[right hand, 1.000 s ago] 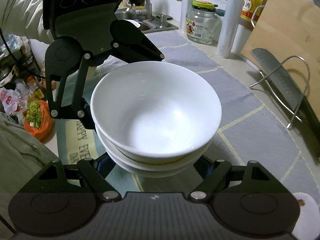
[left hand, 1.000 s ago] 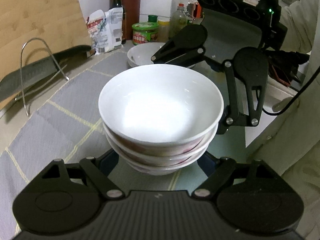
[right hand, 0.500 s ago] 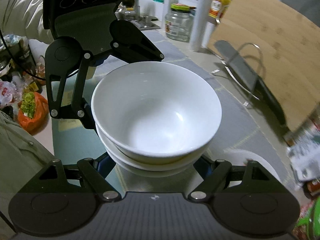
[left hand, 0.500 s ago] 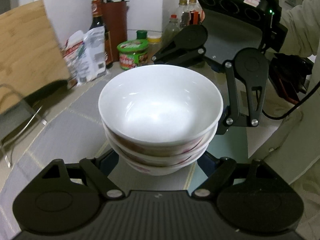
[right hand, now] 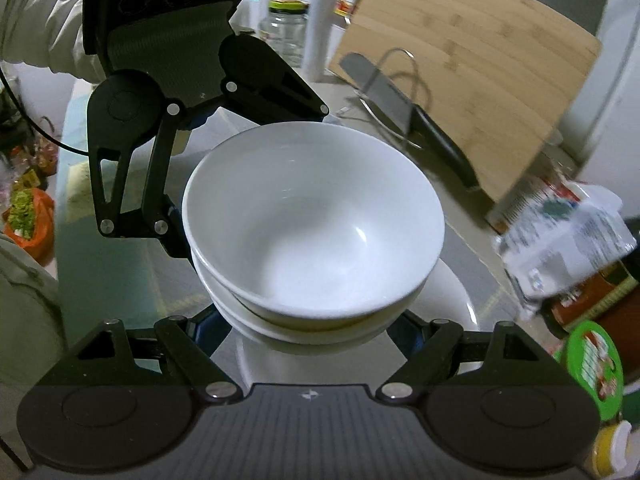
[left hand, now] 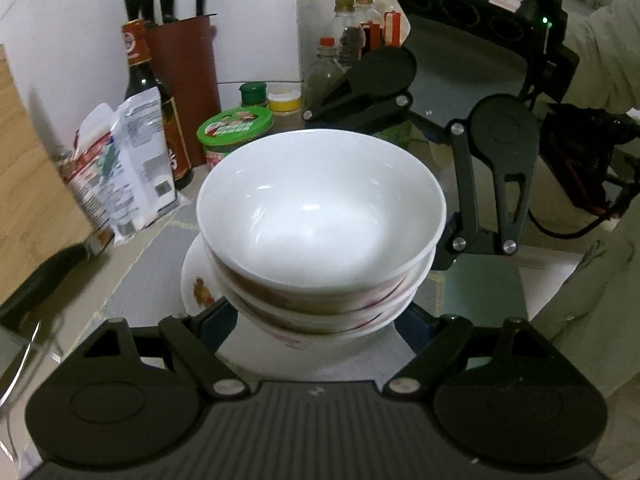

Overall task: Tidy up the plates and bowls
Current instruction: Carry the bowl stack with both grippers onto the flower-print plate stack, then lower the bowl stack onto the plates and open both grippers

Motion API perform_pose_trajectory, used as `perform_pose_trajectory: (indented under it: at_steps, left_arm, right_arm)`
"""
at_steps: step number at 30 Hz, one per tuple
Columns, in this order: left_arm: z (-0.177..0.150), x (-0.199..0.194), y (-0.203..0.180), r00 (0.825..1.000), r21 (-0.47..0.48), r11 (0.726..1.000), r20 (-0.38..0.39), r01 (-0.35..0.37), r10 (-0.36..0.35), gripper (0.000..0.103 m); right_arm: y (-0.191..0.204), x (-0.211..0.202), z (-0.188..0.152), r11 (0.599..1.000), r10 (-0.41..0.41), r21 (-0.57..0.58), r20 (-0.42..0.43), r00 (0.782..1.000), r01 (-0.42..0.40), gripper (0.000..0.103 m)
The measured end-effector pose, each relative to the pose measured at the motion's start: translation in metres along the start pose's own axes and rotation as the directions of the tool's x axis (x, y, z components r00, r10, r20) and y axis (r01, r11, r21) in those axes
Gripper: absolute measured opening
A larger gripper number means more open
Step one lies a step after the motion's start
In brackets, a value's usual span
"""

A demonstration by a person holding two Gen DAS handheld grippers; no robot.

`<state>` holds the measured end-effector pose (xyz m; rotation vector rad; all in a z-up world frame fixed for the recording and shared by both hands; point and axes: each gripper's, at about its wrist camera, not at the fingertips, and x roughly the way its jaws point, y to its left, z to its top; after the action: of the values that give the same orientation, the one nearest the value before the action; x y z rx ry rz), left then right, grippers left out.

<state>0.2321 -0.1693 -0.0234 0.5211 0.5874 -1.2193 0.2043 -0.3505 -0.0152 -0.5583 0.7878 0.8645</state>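
Right now I have the stack of bowls (left hand: 320, 240) pinched between my left gripper (left hand: 316, 320) and right gripper (right hand: 312, 320), carried above a plate (left hand: 196, 280) on the bench (left hand: 152, 272). Next I judge it needs lowering level, centred on that plate, short of the green-lidded jar (left hand: 234, 128) beyond.

wall: white tiles (left hand: 80, 12) | counter: grey mat (left hand: 160, 264) | lighting: dim indoor
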Motion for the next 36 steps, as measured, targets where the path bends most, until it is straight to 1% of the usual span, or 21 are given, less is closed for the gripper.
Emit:
perform_pose_trajectory:
  at_steps: [7,11,22,30,31,32,33,34,35,36]
  left_arm:
    - [0.009,0.03,0.016,0.999,0.02,0.999,-0.023,0.029,-0.028,0.085]
    - [0.011,0.041,0.022,0.999,0.019,0.999,-0.03,0.044,-0.044,0.085]
    - [0.01,0.056,0.03,0.997,0.01,0.998,-0.048,0.061,-0.06,0.085]
    - [0.009,0.058,0.03,0.997,-0.001,0.998,-0.049,0.061,-0.061,0.085]
    - [0.009,0.059,0.03,0.997,-0.007,0.998,-0.053,0.058,-0.059,0.085]
    - [0.008,0.06,0.031,0.997,-0.015,0.998,-0.056,0.055,-0.056,0.086]
    - [0.008,0.059,0.031,0.997,-0.018,0.998,-0.049,0.057,-0.058,0.09]
    - [0.007,0.059,0.029,0.997,-0.014,0.998,-0.043,0.057,-0.058,0.093]
    - [0.007,0.058,0.027,0.998,-0.004,0.999,-0.04,0.041,-0.042,0.096]
    - [0.006,0.057,0.026,0.999,0.002,0.999,-0.036,0.032,-0.032,0.097]
  right_arm:
    - [-0.021,0.008,-0.013,0.999,-0.024,0.028,-0.028,0.999,0.025,0.087]
    - [-0.031,0.012,-0.019,0.999,-0.02,0.047,-0.037,0.999,0.021,0.087]
    - [-0.036,0.018,-0.026,0.998,-0.013,0.063,-0.052,0.999,0.016,0.087]
    - [-0.041,0.023,-0.025,0.997,-0.007,0.073,-0.056,0.998,0.011,0.087]
    - [-0.04,0.022,-0.025,0.997,-0.012,0.072,-0.054,0.998,0.016,0.088]
    - [-0.039,0.022,-0.025,0.997,-0.022,0.069,-0.05,0.998,0.026,0.094]
    - [-0.039,0.021,-0.025,0.997,-0.028,0.068,-0.041,0.999,0.031,0.1]
    - [-0.039,0.019,-0.024,0.997,-0.024,0.073,-0.028,0.999,0.026,0.103]
    - [-0.039,0.017,-0.024,0.997,-0.013,0.075,-0.022,1.0,0.015,0.103]
    - [-0.038,0.017,-0.024,0.997,-0.016,0.077,-0.021,1.0,0.017,0.103]
